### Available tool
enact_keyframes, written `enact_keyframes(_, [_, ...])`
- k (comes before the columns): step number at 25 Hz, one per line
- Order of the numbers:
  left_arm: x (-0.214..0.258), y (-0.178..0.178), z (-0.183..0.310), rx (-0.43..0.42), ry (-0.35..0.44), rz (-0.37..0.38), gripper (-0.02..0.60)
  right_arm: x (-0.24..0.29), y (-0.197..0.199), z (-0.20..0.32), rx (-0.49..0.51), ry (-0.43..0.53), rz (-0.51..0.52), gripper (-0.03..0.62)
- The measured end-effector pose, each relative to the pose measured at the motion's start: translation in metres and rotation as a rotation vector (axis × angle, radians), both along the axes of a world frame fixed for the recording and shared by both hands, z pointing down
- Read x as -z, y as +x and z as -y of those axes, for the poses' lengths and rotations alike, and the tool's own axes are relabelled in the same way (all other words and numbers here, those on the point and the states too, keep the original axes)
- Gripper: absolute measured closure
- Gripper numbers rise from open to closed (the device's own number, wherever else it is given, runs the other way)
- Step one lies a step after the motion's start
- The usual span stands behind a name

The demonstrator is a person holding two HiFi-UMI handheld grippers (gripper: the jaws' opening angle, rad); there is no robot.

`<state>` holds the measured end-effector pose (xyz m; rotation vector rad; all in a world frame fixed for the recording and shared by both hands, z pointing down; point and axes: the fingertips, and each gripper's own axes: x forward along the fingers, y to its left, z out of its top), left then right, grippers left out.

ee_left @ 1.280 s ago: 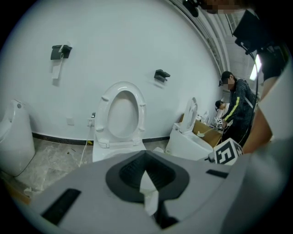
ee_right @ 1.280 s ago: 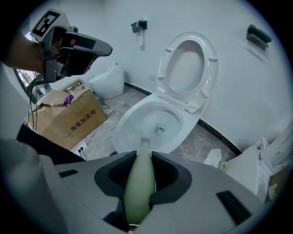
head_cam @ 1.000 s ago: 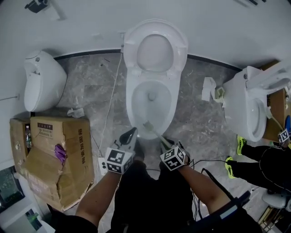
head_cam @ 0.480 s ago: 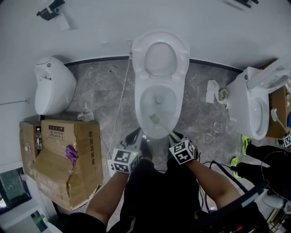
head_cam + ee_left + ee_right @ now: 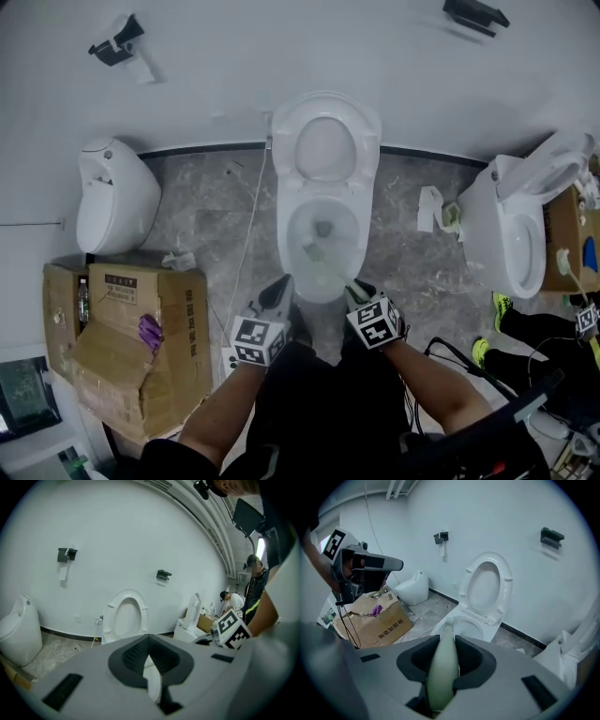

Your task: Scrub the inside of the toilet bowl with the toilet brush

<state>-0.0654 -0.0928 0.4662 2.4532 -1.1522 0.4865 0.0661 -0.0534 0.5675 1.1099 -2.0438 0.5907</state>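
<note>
A white toilet (image 5: pixel 281 202) stands against the wall with its seat and lid (image 5: pixel 324 148) raised. My right gripper (image 5: pixel 357 292) is at the bowl's near rim, shut on the pale green handle (image 5: pixel 443 667) of the toilet brush. The handle slants down into the bowl, and the brush head (image 5: pixel 314 251) rests on the near left side of the inside. The brush tip (image 5: pixel 448 622) also shows in the right gripper view. My left gripper (image 5: pixel 277 292) hovers beside the near left rim, shut and holding nothing; in its own view the left gripper (image 5: pixel 149 660) points at the raised seat (image 5: pixel 125 616).
A white urinal (image 5: pixel 117 199) and a torn cardboard box (image 5: pixel 131 342) are at the left. A second toilet (image 5: pixel 516 234) stands at the right, with crumpled paper (image 5: pixel 433 208) beside it. A person's legs with yellow-green shoes (image 5: pixel 497 309) and floor cables (image 5: pixel 450 349) lie near right.
The head view has tilted, so the toilet now sits lower and smaller in frame. Both grippers stay at the bowl's near rim, and the brush head stays in the near part of the bowl.
</note>
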Motion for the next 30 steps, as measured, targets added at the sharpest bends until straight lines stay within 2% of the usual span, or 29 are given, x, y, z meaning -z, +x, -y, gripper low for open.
enact_keyframes(12, [0.062, -0.004, 0.008, 0.043, 0.069, -0.046, 0.572, 0.071, 0.022, 0.008, -0.061, 0.076, 0.013, 0.487])
enact_keyframes(20, [0.109, 0.008, 0.014, 0.0, 0.132, -0.086, 0.572, 0.132, 0.038, 0.017, -0.117, 0.137, 0.067, 0.487])
enact_keyframes(25, [0.122, 0.009, 0.025, 0.025, 0.146, -0.069, 0.572, 0.174, 0.048, 0.026, -0.141, 0.194, 0.092, 0.487])
enact_keyframes(30, [0.149, 0.011, 0.034, 0.011, 0.178, -0.101, 0.572, 0.208, 0.056, 0.036, -0.156, 0.243, 0.091, 0.487])
